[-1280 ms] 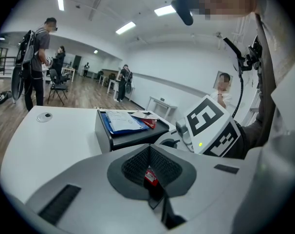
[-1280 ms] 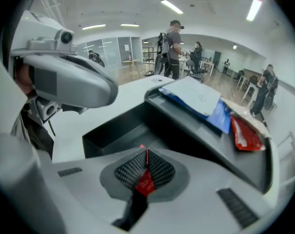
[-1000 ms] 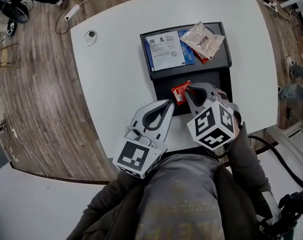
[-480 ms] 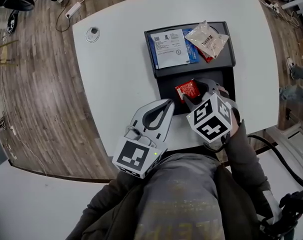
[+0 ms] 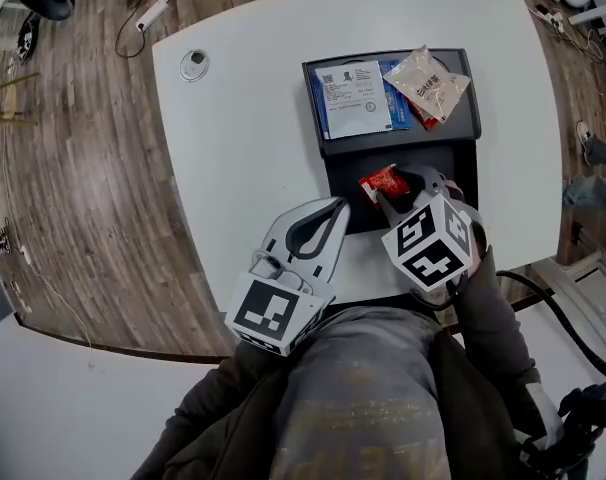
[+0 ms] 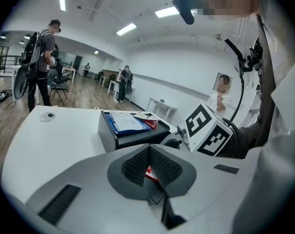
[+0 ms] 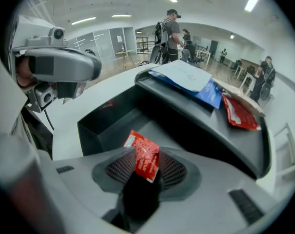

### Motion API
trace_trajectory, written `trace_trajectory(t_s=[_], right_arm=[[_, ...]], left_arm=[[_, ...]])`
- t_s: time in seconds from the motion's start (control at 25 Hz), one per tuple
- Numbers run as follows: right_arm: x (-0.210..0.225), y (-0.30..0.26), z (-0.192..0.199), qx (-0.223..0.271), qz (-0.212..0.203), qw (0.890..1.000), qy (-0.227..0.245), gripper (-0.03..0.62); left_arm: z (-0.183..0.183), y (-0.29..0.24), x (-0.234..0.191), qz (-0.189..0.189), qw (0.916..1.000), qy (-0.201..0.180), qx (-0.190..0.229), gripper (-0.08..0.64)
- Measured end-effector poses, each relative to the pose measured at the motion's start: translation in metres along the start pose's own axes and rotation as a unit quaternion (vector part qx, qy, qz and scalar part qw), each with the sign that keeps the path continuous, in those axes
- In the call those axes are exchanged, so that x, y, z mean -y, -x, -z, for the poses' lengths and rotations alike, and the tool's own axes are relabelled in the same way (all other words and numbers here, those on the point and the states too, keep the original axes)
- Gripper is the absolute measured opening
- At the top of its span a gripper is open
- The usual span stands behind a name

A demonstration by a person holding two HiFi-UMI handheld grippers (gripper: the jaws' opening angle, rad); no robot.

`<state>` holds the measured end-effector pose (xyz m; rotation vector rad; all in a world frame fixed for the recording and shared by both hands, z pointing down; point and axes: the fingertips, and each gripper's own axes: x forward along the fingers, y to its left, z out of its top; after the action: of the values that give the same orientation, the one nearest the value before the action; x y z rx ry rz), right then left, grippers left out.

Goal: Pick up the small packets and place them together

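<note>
A small red packet point(image 5: 382, 180) point(image 7: 143, 160) stands on edge in the lower compartment of the black tray point(image 5: 332, 173), between the jaws of my right gripper point(image 5: 401, 186) point(image 7: 146, 169). Those jaws have just been closing, but the pads still stand apart beside the packet and do not pinch it. On the tray's upper shelf lie a white sheet point(image 5: 350, 98), a blue packet point(image 5: 395, 106), a beige packet point(image 5: 434, 80) and another red packet point(image 7: 240, 112). My left gripper point(image 5: 337, 206) point(image 6: 150, 147) is shut and empty, hovering at the tray's near left corner.
The tray sits on a white table point(image 5: 243, 138) with a round cable port point(image 5: 194, 64) at its far left. A power strip point(image 5: 149, 14) lies on the wooden floor beyond. Several people stand far off in the room.
The right gripper let go of the red packet: its jaws spread wide, then narrowed partway around it. The packet tipped up. The left gripper stayed still.
</note>
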<state>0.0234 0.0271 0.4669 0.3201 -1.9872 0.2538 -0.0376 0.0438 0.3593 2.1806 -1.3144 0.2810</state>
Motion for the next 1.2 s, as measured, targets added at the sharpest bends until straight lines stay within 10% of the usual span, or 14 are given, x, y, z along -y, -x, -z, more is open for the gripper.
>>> trace_trajectory(t_s=[1.2], right_arm=[[-0.005,0.090,-0.036,0.101,0.031,0.994,0.010,0.110]], left_arm=[[-0.038,0.017,0.034,-0.011,0.9976,-0.047,0.051,0.003]])
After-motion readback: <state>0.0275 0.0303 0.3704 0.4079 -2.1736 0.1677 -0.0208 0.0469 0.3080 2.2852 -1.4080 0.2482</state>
